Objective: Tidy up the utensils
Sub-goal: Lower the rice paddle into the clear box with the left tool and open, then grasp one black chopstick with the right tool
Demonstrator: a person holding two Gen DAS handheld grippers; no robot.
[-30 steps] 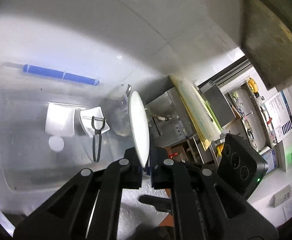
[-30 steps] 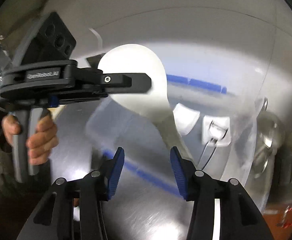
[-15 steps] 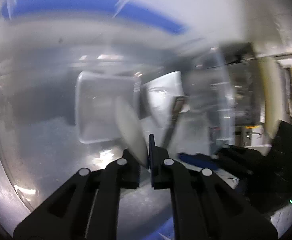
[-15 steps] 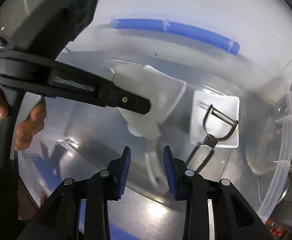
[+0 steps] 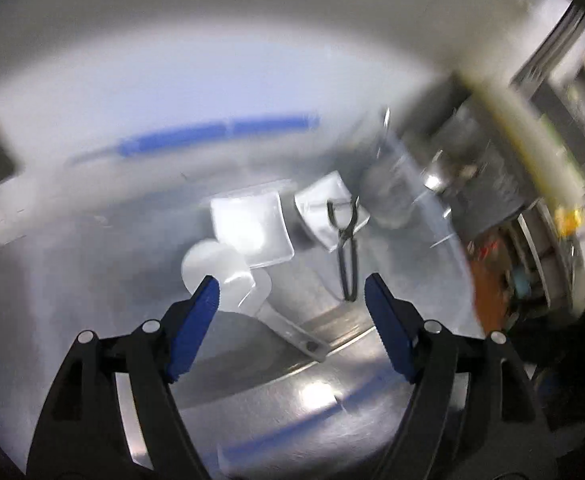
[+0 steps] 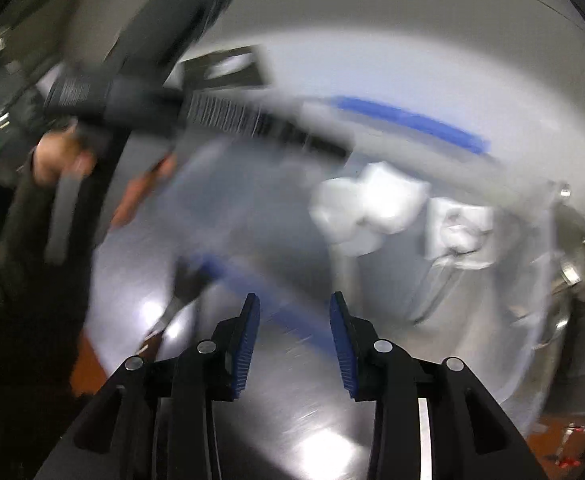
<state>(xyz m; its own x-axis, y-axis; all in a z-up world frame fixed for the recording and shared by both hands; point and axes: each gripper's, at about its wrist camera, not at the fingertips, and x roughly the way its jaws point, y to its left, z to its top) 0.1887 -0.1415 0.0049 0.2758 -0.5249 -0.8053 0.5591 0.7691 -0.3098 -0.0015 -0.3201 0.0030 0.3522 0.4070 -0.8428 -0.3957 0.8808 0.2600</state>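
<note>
Left wrist view, blurred with motion: the left gripper has its fingers spread wide. They have just been opening, and nothing sits between the blue pads now. Just beyond them, low centre of the frame, the white spoon lies inside the clear plastic bin, round bowl toward the left pad, translucent handle running down and right to the bin's near wall. Its bowl touches, or overlaps, the white square dish right above it. To the right of that dish sits a second white dish, and the black-handled peeler rests with its head on this dish and its handle pointing down toward the gripper. A blue strip marks the bin's far rim, upper centre. The bin stands on a shiny steel counter that fills the bottom of the frame.

Right wrist view, even more smeared: the right gripper holds its fingers at a middling gap, nothing between them, over bare steel at the bin's near edge. Across the upper left sweeps the left gripper's dark body, with a person's hand wrapped on its grip at the far left. The white dishes show as pale blobs right of centre; the peeler there is too blurred to pick out. A small dark object lies on the counter at lower left; I can't tell what it is.
</note>
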